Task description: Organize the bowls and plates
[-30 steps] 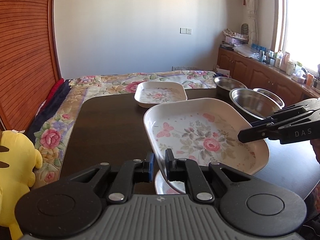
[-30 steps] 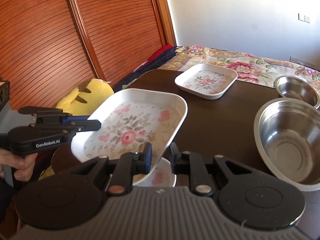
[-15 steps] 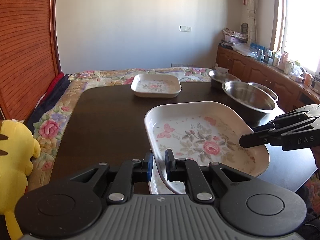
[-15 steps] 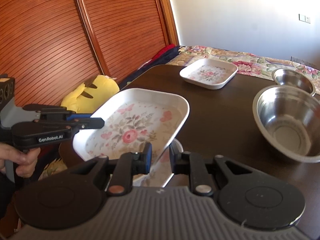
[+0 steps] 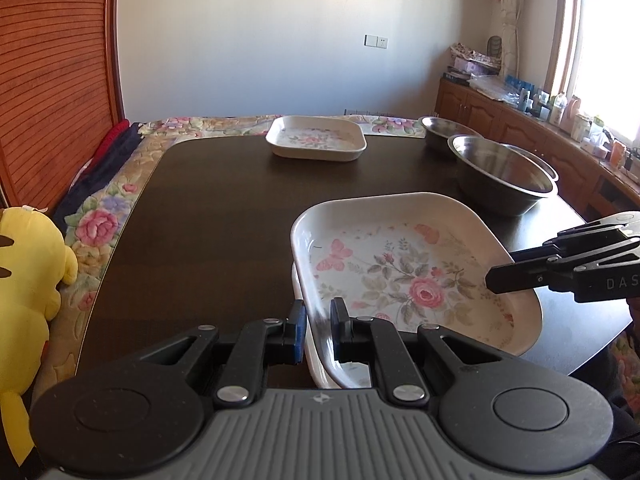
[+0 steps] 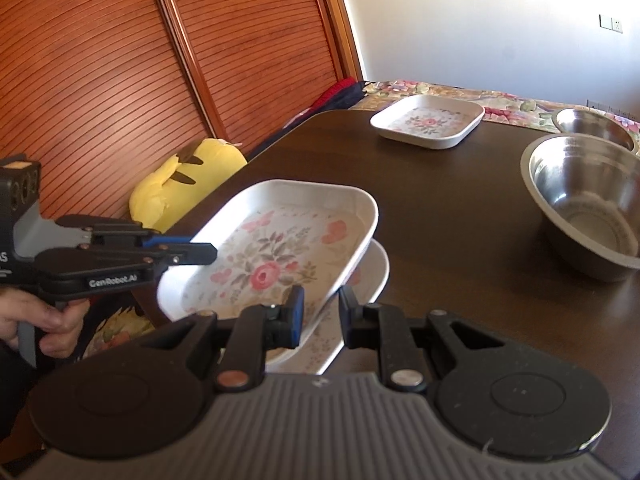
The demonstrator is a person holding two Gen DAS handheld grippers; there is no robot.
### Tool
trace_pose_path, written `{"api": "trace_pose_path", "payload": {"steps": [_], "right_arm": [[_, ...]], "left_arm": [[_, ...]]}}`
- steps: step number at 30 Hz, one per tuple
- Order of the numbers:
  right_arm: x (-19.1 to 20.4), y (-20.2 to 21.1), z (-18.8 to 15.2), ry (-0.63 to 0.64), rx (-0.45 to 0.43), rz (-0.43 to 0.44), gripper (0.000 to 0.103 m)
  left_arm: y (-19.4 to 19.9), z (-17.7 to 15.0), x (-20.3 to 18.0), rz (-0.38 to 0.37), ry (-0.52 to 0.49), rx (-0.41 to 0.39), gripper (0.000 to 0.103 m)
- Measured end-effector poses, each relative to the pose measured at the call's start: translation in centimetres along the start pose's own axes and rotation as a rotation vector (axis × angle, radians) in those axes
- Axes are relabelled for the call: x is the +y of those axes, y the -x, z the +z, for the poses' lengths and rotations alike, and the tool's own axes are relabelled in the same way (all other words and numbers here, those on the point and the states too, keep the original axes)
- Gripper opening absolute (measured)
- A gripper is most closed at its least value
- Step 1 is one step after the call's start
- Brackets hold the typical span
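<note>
A white floral rectangular plate [image 5: 404, 268] is held tilted just above a second floral plate [image 6: 360, 280] lying on the dark table. My left gripper [image 5: 319, 330] is shut on the held plate's near-left rim; it also shows in the right wrist view [image 6: 200, 250]. My right gripper [image 6: 320, 312] straddles the opposite rim with its jaws parted wider than the rim; it also shows in the left wrist view [image 5: 500, 276]. A third floral plate [image 5: 316, 142] sits at the table's far side. Two steel bowls, large [image 5: 502, 174] and small [image 5: 444, 128], stand at the right.
The dark table [image 5: 208, 208] has its near edge just under both grippers. A yellow plush toy [image 5: 24, 280] lies on the floral bed left of the table. A slatted wooden wardrobe [image 6: 120, 60] stands behind the bed. A cluttered cabinet [image 5: 560, 128] runs along the right wall.
The held plate has come down from well above the table to just over the lower plate. The right gripper's jaws have parted from the rim. Both cameras have dropped lower.
</note>
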State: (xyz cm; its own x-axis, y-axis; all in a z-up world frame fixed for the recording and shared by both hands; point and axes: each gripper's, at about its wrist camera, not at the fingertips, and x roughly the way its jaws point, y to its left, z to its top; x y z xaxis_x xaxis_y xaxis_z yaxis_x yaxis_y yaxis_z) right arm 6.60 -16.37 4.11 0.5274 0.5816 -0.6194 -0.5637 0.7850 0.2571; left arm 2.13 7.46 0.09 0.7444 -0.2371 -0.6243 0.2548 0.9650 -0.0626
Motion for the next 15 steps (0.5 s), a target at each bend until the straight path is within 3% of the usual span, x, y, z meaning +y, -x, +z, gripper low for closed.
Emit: {"api": "trace_pose_path", "payload": {"steps": [15], "right_arm": [[0.2, -0.44, -0.67, -0.042, 0.002, -0.014, 0.021]], "left_arm": [[-0.9, -0.47, -0.01, 0.018, -0.012, 0.023, 0.013]]}}
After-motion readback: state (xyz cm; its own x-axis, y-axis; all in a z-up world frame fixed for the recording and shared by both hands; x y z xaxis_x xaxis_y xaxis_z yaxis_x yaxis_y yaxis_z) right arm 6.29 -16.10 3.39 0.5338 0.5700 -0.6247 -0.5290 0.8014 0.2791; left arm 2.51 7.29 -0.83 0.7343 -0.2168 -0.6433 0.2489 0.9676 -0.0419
